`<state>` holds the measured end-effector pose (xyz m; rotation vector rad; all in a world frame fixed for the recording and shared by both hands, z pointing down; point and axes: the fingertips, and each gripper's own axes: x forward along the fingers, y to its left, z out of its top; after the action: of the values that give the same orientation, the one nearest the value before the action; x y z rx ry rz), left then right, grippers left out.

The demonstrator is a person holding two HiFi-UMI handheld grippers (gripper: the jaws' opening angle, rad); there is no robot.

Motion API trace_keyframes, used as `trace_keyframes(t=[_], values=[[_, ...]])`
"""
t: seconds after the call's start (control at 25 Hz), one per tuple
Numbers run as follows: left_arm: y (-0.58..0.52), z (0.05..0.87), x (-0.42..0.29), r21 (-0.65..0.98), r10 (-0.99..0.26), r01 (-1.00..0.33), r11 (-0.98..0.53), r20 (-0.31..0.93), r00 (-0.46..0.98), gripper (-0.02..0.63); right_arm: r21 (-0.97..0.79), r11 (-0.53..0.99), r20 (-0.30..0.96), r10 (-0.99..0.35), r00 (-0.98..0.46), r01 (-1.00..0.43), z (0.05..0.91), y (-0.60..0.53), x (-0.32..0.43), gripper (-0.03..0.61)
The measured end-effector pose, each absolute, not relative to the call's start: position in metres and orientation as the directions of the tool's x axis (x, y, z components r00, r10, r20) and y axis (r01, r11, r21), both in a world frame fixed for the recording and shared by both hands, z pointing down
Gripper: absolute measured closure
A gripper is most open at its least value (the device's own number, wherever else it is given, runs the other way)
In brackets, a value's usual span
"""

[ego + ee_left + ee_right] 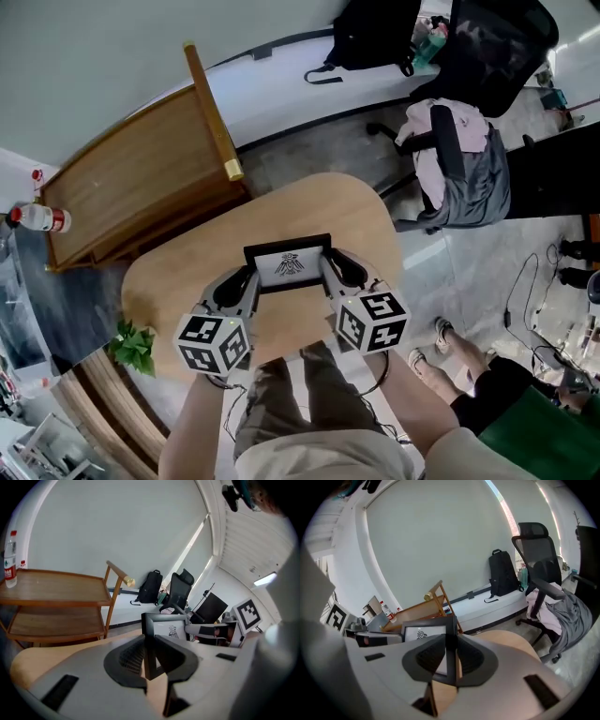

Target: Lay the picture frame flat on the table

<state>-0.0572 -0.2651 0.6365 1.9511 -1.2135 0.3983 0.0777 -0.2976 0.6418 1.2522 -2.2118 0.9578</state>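
A black picture frame [287, 263] with a white print and a dark emblem stands upright over the round wooden table [206, 267], facing me. My left gripper [250, 284] is shut on the frame's left edge [151, 648], and my right gripper [327, 277] is shut on its right edge [451, 644]. In the left gripper view the frame's face [171, 630] shows past the jaws, with the right gripper's marker cube [248, 612] beyond. The right gripper view shows the print [424, 633] to the left of the pinched edge.
A wooden two-shelf cart [141, 178] stands just beyond the table, with a water bottle [37, 218] on its top. An office chair [459, 159] draped with clothes stands to the right. A black backpack [375, 33] sits by the wall. A small plant [134, 347] is at the table's left.
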Motion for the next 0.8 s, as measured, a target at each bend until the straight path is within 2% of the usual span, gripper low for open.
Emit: trace_keyframes(t=[0.32,0.8], values=[[-0.265,0.743,-0.053,0.578,-0.562,-0.804,-0.138,0.623,0.544,0.554,-0.369,0.331,0.712,-0.500,-0.493,-0.868,0.737,-0.304,0.081,0.518],[-0.268,0.857,-0.057,0.581,-0.493,-0.811,-0.071,0.686,0.535,0.554,-0.395,0.248,0.783,-0.412,-0.465,-0.885,0.857,-0.299,0.080,0.518]])
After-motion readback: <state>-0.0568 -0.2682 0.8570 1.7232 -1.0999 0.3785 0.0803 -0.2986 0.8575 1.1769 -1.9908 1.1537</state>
